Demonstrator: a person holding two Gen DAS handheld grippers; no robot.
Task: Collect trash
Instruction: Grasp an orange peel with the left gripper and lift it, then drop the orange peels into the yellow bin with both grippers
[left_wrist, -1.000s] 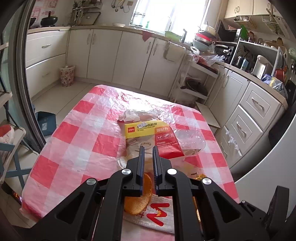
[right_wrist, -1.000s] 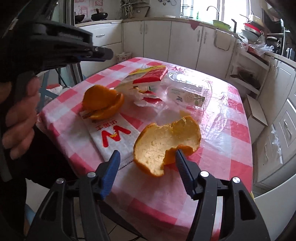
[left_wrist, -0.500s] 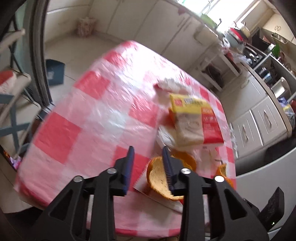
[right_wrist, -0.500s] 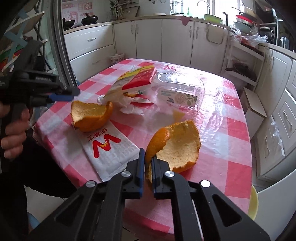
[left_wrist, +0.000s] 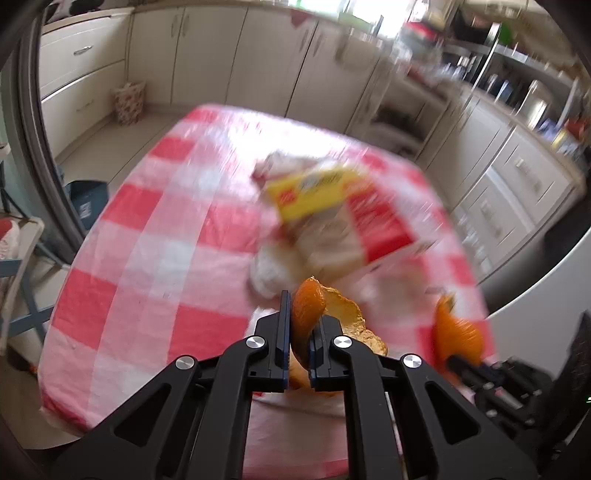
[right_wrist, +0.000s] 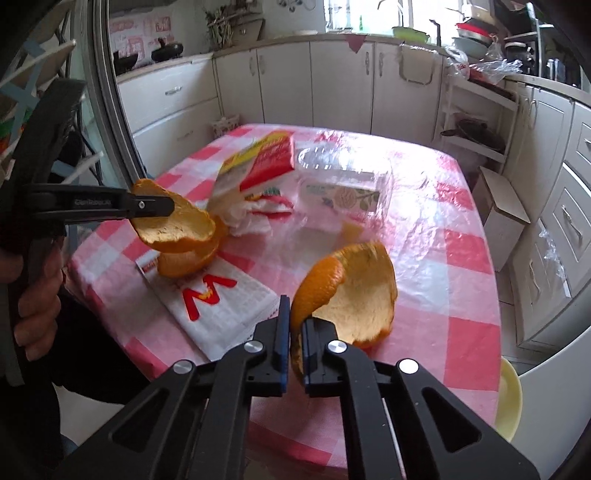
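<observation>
1. Between the closed fingers of the right gripper (right_wrist: 292, 341) an orange peel (right_wrist: 347, 295) is pinched by one edge; its cup rises up and to the right of the fingers, with the white pith facing the camera, and it appears to be lifted off the table (right_wrist: 461, 258), though contact at its lower rim cannot be ruled out.
2. A second peel (left_wrist: 314, 310) is clamped in the left gripper (left_wrist: 298, 334), fingers clenched on its rim (the left view is blurred, so finer detail cannot be read). From the right view it is seen held above a wrapper (right_wrist: 221, 306) printed with a red W.
3. More trash is left on the cloth: a red-and-yellow packet (right_wrist: 266, 158), crumpled tissue (right_wrist: 255, 218) beside it, and a clear plastic tub (right_wrist: 343, 181) further right.
4. No bin is seen within reach on the table; a small floral basket (left_wrist: 129, 103) stands on the floor by the far cabinets, well apart from both hands. Whether that is the destination cannot be told.
5. The coming move is judged to turn on carry direction: both grippers are loaded, so nothing else can be picked until a peel is dropped. The packet lies nearer the left side, the tub nearer the right.
6. Each peel is gripped by a thin edge only, so it could tear or slip if swung quickly.
</observation>
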